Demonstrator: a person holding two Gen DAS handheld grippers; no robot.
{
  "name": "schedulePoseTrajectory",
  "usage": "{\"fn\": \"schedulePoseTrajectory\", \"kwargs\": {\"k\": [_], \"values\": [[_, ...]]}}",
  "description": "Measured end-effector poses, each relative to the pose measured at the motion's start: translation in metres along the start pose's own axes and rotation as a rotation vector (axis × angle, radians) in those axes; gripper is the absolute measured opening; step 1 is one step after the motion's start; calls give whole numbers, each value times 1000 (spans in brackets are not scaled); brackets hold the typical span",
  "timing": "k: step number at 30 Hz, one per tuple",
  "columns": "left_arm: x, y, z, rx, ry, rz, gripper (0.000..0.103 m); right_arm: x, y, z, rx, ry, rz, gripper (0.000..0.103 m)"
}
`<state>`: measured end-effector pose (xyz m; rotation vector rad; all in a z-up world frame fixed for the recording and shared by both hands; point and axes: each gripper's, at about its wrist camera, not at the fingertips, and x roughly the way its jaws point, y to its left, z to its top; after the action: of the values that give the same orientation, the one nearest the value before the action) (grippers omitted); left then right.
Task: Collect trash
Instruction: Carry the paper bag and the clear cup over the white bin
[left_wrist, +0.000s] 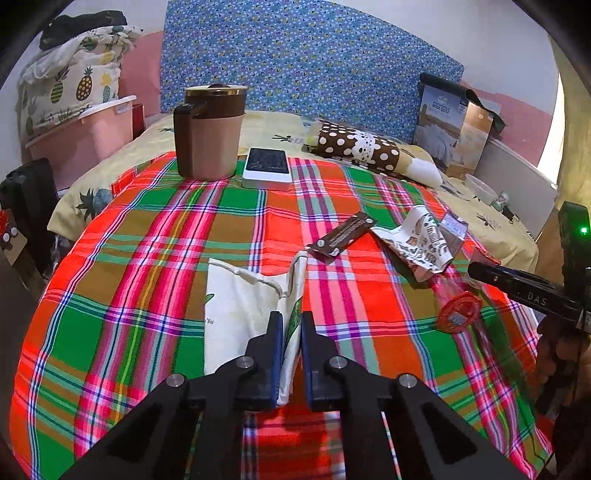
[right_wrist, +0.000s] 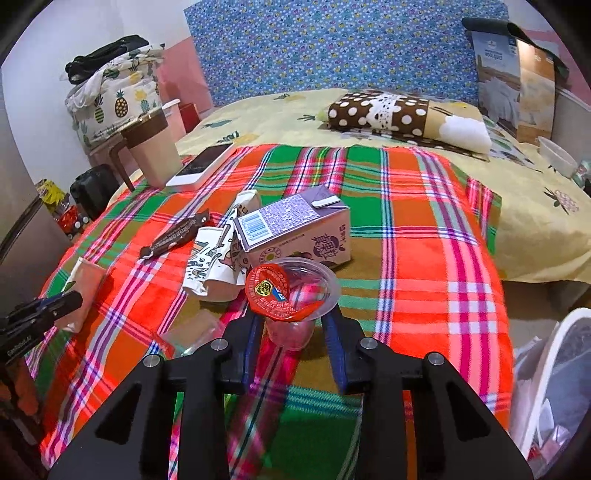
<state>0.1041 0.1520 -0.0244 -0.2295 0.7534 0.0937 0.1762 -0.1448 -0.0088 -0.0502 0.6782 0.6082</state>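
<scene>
The left tongs (left_wrist: 291, 325) are nearly closed, pinching the edge of a cream cloth bag (left_wrist: 243, 314) that lies flat on the plaid blanket (left_wrist: 147, 221) covering the bed. The right tongs (right_wrist: 293, 328) stand half closed around a clear plastic cup (right_wrist: 295, 295) with a peeled red foil lid (right_wrist: 269, 291); whether the pads press its wall cannot be told, since the cup's rim hides the contact points.

Hazards from here:
- The cup is thin, smooth and tapered. A firm squeeze may buckle it; a light one may let it slip downward out of the tongs.
- The foil lid hangs by one edge and could catch on the bag's mouth.
- The bag is limp fabric held at one edge only. Its mouth may sag shut, so that trash lands on the blanket.
- The soft bed gives no firm backing for pressing down.

Remaining trash lies just beyond the cup: a purple-and-white drink carton (right_wrist: 295, 229), rigid and box-shaped; a crumpled printed paper cup (right_wrist: 218, 258); a dark glossy snack wrapper (right_wrist: 173, 236), flat and slippery.
</scene>
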Motion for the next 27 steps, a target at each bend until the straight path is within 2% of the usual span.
{"fn": "schedulePoseTrajectory", "kwargs": {"k": [12,27], "values": [[-26,-41,-7,32,-20,-79,7,-44,-4,-24,35,-44,-3,34],[-44,-122,-25,129,7,-221,7,-85,-21,-50,84,-95,-63,34]]}}
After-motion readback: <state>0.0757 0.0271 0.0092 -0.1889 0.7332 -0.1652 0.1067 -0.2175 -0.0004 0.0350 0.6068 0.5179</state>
